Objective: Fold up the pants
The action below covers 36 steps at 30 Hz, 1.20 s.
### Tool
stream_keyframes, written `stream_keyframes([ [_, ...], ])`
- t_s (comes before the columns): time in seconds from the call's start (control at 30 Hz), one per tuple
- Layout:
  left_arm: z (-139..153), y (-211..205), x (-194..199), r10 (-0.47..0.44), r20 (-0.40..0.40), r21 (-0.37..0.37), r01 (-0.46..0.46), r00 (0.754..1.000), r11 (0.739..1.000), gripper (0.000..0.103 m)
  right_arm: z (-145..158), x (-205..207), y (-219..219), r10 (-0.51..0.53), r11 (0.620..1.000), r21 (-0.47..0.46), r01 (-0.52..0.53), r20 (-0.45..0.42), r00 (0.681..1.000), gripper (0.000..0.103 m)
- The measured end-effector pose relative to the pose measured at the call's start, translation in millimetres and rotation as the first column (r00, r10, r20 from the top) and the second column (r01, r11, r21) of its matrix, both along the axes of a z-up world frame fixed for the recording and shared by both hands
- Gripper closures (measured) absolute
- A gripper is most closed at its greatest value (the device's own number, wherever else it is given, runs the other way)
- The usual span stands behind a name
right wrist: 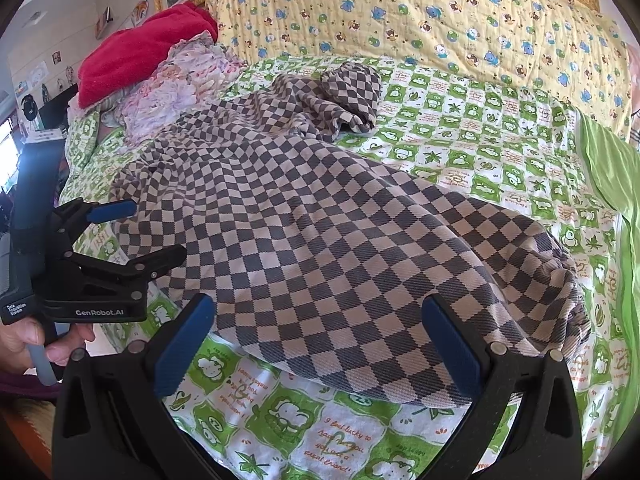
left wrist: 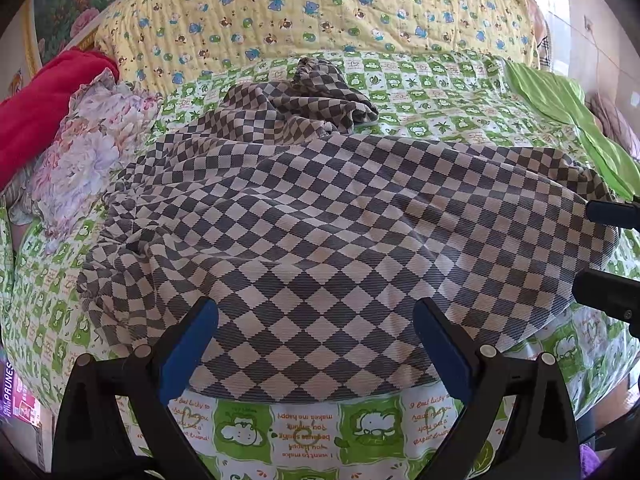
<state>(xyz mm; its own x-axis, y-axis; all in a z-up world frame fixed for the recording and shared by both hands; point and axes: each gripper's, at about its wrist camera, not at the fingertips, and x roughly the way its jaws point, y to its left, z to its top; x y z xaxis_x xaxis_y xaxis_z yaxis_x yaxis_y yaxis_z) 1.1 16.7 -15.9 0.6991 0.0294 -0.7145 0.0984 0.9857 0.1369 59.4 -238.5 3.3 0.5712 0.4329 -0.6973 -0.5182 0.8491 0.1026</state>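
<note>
The checkered grey and beige pants (left wrist: 320, 232) lie spread and rumpled on the green and white bed sheet (left wrist: 304, 432), with a bunched part at the far end (left wrist: 320, 96). My left gripper (left wrist: 316, 320) is open, its blue-padded fingers over the near edge of the pants, holding nothing. My right gripper (right wrist: 318, 316) is open over the near end of the pants (right wrist: 340, 240), empty. The left gripper also shows at the left of the right wrist view (right wrist: 132, 236), open beside the pants. The right gripper's fingers (left wrist: 608, 212) show at the right edge of the left wrist view.
A yellow patterned quilt (left wrist: 320, 12) lies along the far side of the bed. A red blanket (left wrist: 44, 96) and a floral cloth (left wrist: 88, 148) are piled at the left. A bright green cloth (left wrist: 568, 112) lies at the right edge.
</note>
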Motion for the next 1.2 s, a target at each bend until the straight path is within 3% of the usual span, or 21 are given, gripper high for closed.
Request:
stream_keyframes([
  [0.63, -1, 0, 5, -0.017, -0.014, -0.013, 0.017, 1.0, 1.0, 0.004, 1, 3, 4, 0.004, 0.999, -0.032, -0.004, -0.009, 1.0, 0.0],
  [0.9, 3, 8, 9, -0.023, -0.024, -0.035, 0.022, 0.999, 0.999, 0.004, 4, 13, 7, 0.013, 0.997, 0.078, -0.013, 0.001, 1.0, 0.0],
  [1.2, 28, 36, 49, 0.003, 0.019, -0.014, -0.003, 1.0, 1.0, 0.004, 34, 70, 22, 0.022, 0.988, 0.153, -0.017, -0.028, 0.999, 0.0],
])
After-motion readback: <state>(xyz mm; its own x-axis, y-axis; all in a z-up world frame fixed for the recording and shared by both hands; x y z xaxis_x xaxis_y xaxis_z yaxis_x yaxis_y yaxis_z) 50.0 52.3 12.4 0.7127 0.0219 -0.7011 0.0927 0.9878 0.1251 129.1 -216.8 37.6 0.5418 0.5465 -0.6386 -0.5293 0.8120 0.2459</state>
